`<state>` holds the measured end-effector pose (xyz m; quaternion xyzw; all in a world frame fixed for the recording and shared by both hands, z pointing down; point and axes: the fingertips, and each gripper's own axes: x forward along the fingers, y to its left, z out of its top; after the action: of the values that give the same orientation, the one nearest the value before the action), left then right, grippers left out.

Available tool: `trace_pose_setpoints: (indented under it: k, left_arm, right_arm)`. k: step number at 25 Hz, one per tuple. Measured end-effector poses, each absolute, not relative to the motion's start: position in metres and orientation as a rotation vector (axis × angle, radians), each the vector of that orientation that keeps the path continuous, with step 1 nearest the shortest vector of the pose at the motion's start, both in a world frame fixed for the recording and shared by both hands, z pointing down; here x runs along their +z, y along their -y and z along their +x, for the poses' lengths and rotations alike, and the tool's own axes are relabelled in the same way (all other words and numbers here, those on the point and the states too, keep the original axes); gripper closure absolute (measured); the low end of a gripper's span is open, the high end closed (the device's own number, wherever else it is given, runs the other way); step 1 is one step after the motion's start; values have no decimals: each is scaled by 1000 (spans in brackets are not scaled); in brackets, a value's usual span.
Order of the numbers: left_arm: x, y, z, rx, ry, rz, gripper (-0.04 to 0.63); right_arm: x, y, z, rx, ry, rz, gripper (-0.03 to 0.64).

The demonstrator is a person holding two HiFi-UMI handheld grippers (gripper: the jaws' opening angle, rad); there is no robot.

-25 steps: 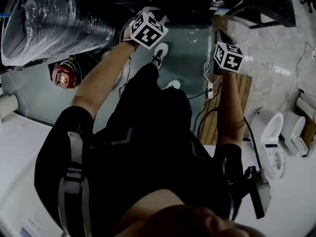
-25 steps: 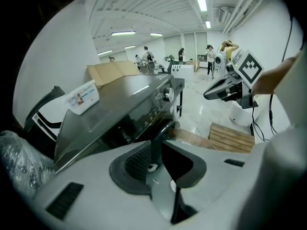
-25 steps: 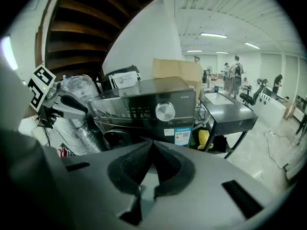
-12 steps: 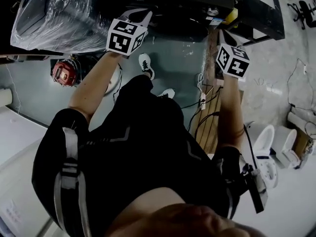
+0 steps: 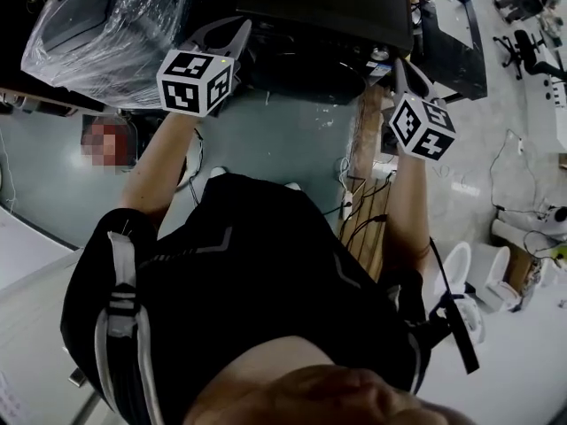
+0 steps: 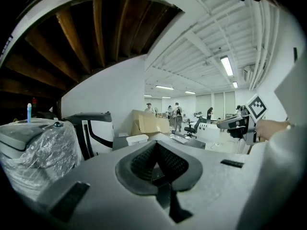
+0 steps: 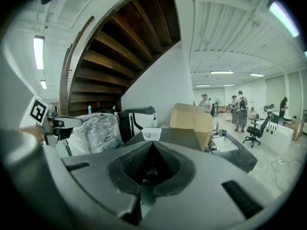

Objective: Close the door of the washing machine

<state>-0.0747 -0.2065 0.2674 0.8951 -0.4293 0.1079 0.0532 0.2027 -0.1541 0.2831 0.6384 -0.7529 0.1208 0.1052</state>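
- Left claw (image 6: 156, 145): jaws closed on each other, nothing between them. It is held up off the floor (image 5: 283, 140), pointing nearly level across the room, and touches nothing.
- Right claw (image 7: 151, 146): jaws also together and empty. It is held up beside the left one, well apart from it, and is likewise clear of any surface.
- Washing machine (image 5: 328, 11): I take this to be the dark-topped unit straight ahead of me, just beyond both claws. Only its top and upper front edge show.
- Door: not directly visible in any view. In the head view no panel stands out over the floor in front of the unit, so I judge it already shut. I cannot confirm the latch.
- Plastic-wrapped appliance (image 5: 115, 25): stands to the left of the dark unit, untouched.
- Small white box (image 7: 151, 133): sits on the dark top.
- Remaining work: apparently none. Both claws are off the machine, which suggests the closing step is done.
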Motion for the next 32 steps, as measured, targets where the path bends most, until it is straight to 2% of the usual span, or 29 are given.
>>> trace_pose_setpoints:
  k: [16,23,32]
  left_arm:
    - [190,215,-233,174,1443,2761,591]
    - [192,221,-273,181,1498,2733,591]
    - [194,223,-290,143,1491,2719,591]
  right_arm:
    - [192,163,71,170,2259,1972,612]
    - [188,166,35,124,2243,1940,614]
    - [187,163,22,99,2220,1963,614]
